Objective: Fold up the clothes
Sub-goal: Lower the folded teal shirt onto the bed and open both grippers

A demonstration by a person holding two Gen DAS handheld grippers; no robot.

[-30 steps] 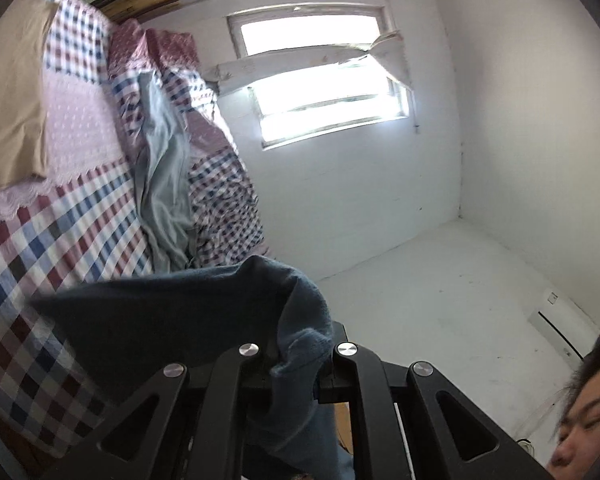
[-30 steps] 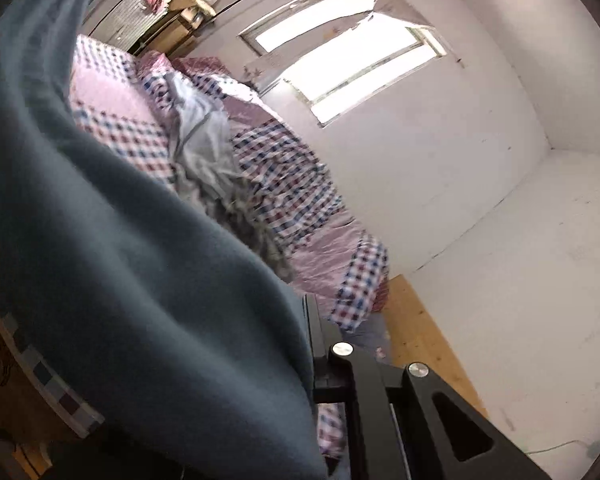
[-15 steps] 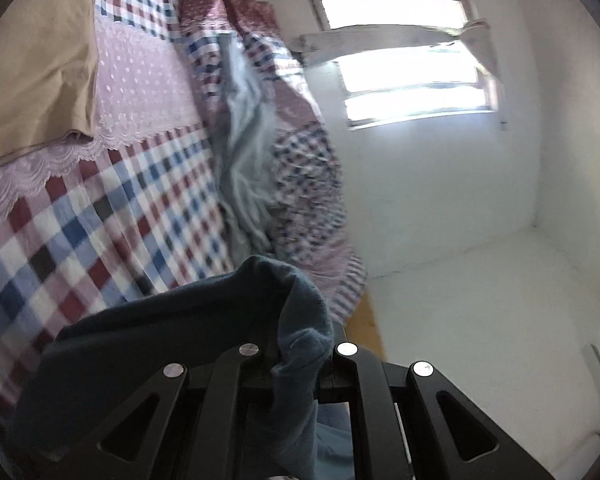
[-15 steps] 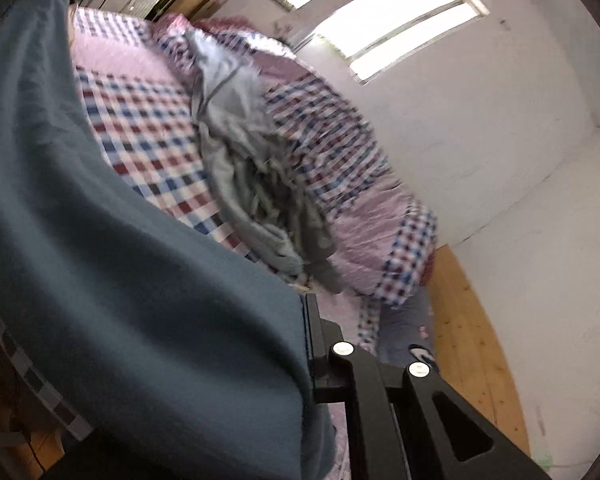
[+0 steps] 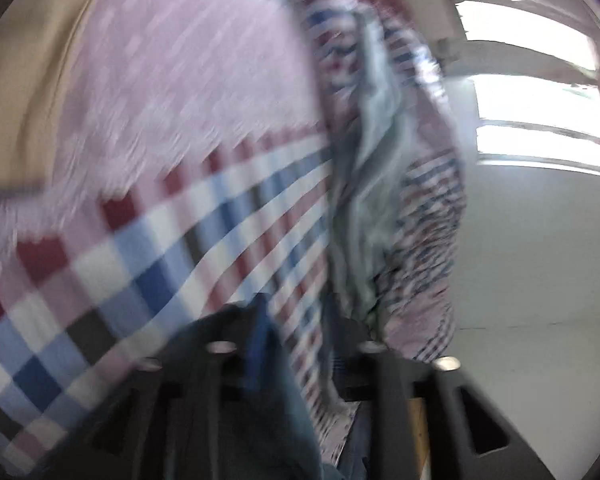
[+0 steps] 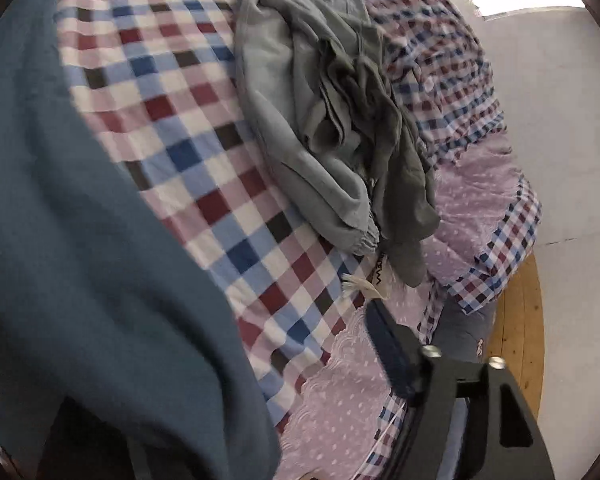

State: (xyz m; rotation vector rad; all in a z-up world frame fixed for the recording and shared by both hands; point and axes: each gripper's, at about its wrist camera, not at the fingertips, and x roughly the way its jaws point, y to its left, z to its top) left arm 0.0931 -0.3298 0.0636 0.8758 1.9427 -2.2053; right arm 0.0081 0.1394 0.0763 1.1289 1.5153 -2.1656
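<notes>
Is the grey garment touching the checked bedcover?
Touching. The right wrist view shows the grey garment lying crumpled directly on the checked bedcover.

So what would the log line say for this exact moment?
task: fold clothes | left gripper: blurred | right gripper: half hidden | teal garment: draped over checked bed | grey clothes: unfolded

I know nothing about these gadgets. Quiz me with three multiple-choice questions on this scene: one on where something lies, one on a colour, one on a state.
1. Where does the grey garment lie?
A. on the checked bed
B. on the wooden floor
C. on the window sill

2. What colour is the cloth filling the left of the right-wrist view?
A. yellow
B. teal blue
C. white

3. The grey garment is
A. neatly folded
B. on a hanger
C. crumpled in a heap

Answers: 1 A, it rests on the checks; 2 B, it is dark teal; 3 C, it is bunched and creased.
</notes>
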